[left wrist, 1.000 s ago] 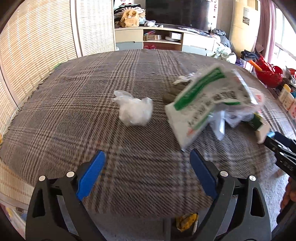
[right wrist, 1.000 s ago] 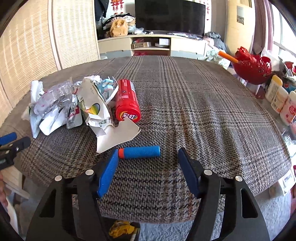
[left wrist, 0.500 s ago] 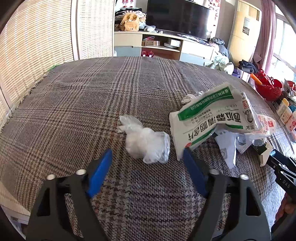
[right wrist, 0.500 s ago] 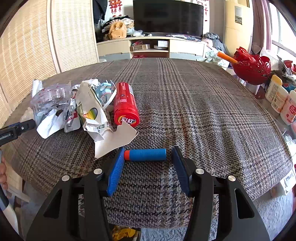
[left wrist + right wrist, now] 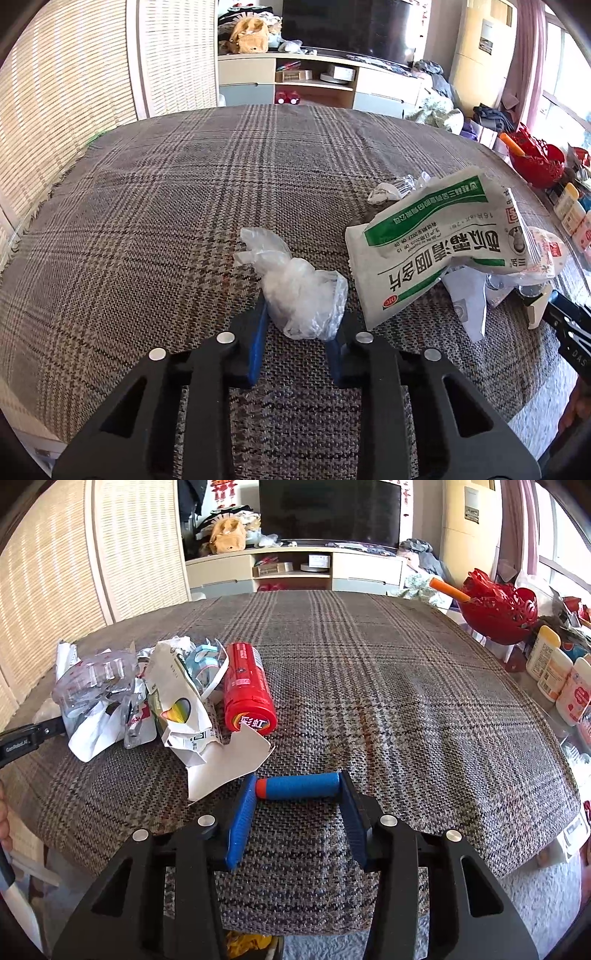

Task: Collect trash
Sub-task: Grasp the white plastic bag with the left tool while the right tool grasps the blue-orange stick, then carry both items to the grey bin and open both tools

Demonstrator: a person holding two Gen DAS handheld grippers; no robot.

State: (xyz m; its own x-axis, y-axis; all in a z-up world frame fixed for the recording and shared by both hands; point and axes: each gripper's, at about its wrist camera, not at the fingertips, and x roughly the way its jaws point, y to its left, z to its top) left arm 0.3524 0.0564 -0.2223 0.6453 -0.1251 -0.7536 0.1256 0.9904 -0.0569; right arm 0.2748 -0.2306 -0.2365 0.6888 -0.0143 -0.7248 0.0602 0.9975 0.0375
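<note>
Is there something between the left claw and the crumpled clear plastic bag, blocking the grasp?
Nothing visible does. The left claw has just been closing, and the crumpled clear plastic bag already sits between its fingers. The green-and-white packet lies apart, to the right.

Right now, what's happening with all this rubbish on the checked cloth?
A person is collecting trash with two hand-held grippers. The left gripper has just been closing around a crumpled clear plastic bag, its blue pads against the sides. The right gripper has been closing on a blue foam dart with an orange tip, touching both ends. The rest lies heaped beside a red canister.
</note>
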